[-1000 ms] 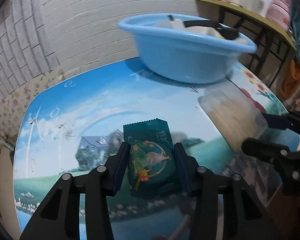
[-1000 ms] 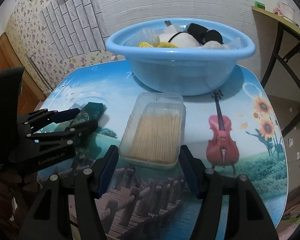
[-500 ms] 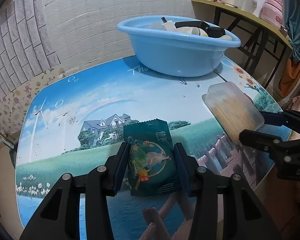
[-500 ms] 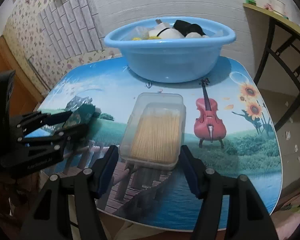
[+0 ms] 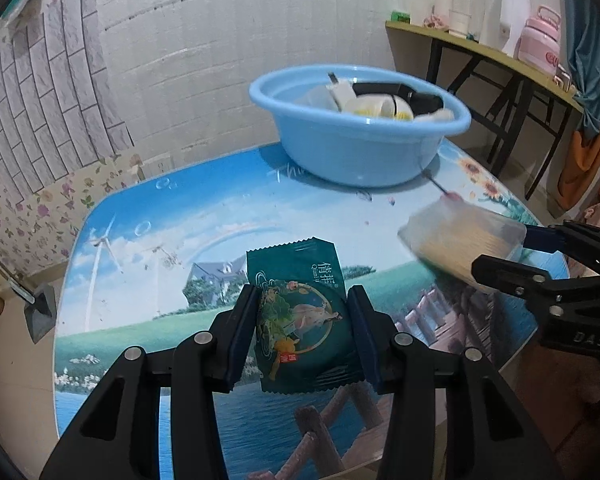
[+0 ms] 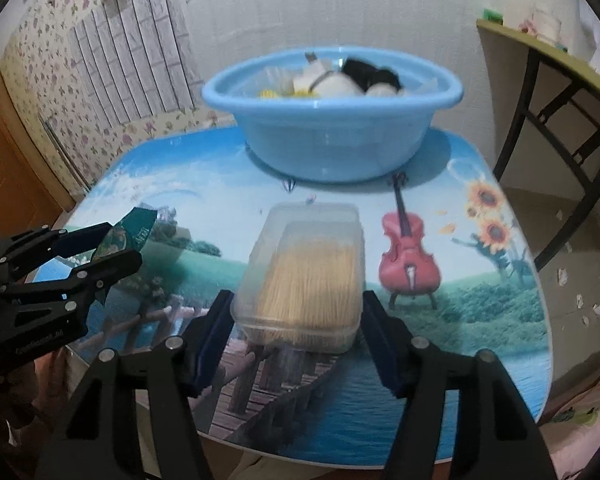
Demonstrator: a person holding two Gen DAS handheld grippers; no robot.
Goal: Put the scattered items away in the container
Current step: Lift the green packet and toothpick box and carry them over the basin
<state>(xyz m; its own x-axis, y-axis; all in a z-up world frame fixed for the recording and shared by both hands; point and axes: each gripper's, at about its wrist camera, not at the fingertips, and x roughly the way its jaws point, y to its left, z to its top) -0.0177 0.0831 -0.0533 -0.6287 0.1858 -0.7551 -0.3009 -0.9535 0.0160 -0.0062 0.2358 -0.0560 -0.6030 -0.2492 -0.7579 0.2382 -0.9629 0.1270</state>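
Dark green sachet (image 5: pixel 300 320), flat, serrated top edge, round picture of figure and foliage on front, light lettering top right, small red label low down. Clamped between pads of left gripper (image 5: pixel 302 332), held clear of table (image 5: pixel 188 216). Seen edge-on in right view (image 6: pixel 130 230), only top corner poking past black fingers.

Clear plastic box (image 6: pixel 304 276), rectangular w/ rounded corners, lid on, packed w/ thin pale sticks lying lengthwise. Pinched at near end by right gripper (image 6: pixel 298 340), blue pads pressing both long sides, box raised above tabletop, far end pointing at basin. In left view same box (image 5: pixel 460 240) blurred, near end hidden behind right gripper's fingers.

Blue basin (image 6: pixel 332 136) at far side of table, near white wall, well apart from both held items. Contents hard to make out: white rounded shapes, sth black, bits of yellow, a clear piece; lower layers hidden by rim.

Table printed w/ landscape: violin, sunflowers, wooden bridge, house. Near edge cut off by gripper bodies. Side shelf (image 5: pixel 500 52) at right w/ pink pot and cups, small and soft-focus.
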